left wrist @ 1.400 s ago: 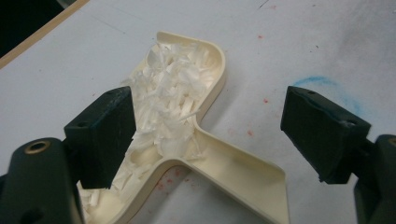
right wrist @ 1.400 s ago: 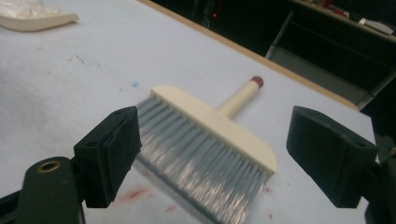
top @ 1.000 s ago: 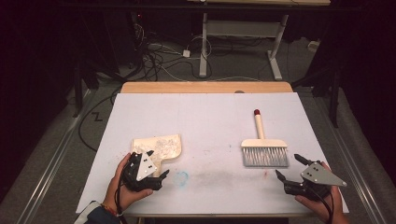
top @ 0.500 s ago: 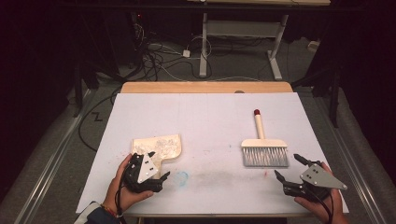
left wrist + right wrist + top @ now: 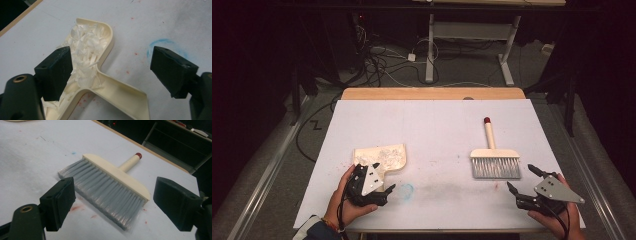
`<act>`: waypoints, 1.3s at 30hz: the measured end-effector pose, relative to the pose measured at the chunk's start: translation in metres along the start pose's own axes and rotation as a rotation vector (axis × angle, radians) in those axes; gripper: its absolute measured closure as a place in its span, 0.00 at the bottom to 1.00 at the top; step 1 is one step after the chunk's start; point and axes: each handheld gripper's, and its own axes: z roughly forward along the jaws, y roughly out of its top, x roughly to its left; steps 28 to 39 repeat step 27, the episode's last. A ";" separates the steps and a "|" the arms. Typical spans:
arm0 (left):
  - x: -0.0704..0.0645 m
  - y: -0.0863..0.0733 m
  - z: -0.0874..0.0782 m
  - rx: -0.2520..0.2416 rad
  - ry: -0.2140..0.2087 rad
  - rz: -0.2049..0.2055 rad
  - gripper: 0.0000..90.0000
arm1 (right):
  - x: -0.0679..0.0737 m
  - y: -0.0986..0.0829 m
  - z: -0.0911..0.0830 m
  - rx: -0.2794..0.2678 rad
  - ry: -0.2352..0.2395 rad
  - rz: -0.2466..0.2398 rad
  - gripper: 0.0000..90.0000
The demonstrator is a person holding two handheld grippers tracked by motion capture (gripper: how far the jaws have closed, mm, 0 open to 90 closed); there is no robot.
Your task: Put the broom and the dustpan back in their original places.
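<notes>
White paper scraps [image 5: 86, 53] are already piled in the cream dustpan [image 5: 382, 157], so I'd say sweeping's mostly done. My left gripper [image 5: 379, 192] has its jaws wide apart straddling the dustpan's handle, gripping nothing. Right gripper [image 5: 524, 181] is spread too, empty, just short of the brush [image 5: 494, 161]. Farther up, the desk [image 5: 427, 125] only has faint smudges; nothing blocks me.

Table [image 5: 437, 125]: white sheet is being carried on a wooden top, its far edge showing beyond the brush.
Floor [image 5: 277, 150]: grey, lying dim beside the table.
Cables [image 5: 377, 60]: tangled beyond the table.
Desk frame [image 5: 467, 37]: white, standing behind.
</notes>
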 end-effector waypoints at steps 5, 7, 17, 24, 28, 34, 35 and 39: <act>-0.001 0.001 0.001 0.003 -0.005 0.004 0.19 | 0.000 0.000 0.000 -0.001 -0.008 -0.004 0.20; -0.001 0.001 0.001 0.002 -0.004 0.004 0.19 | -0.001 -0.001 0.001 0.000 -0.008 -0.003 0.20; 0.000 0.002 0.002 0.006 -0.005 0.002 0.19 | -0.002 -0.001 0.002 0.003 -0.010 0.000 0.20; 0.000 0.002 0.002 0.003 -0.006 0.001 0.19 | -0.002 -0.001 0.002 0.000 -0.015 0.002 0.20; 0.000 0.003 0.003 0.001 -0.006 -0.001 0.19 | -0.002 -0.001 0.002 0.003 -0.014 0.003 0.20; 0.000 0.003 0.003 0.001 -0.006 -0.001 0.19 | -0.002 -0.001 0.002 0.003 -0.014 0.003 0.20; 0.000 0.003 0.003 0.001 -0.006 -0.001 0.19 | -0.002 -0.001 0.002 0.003 -0.014 0.003 0.20; 0.000 0.003 0.003 0.001 -0.006 -0.001 0.19 | -0.002 -0.001 0.002 0.003 -0.014 0.003 0.20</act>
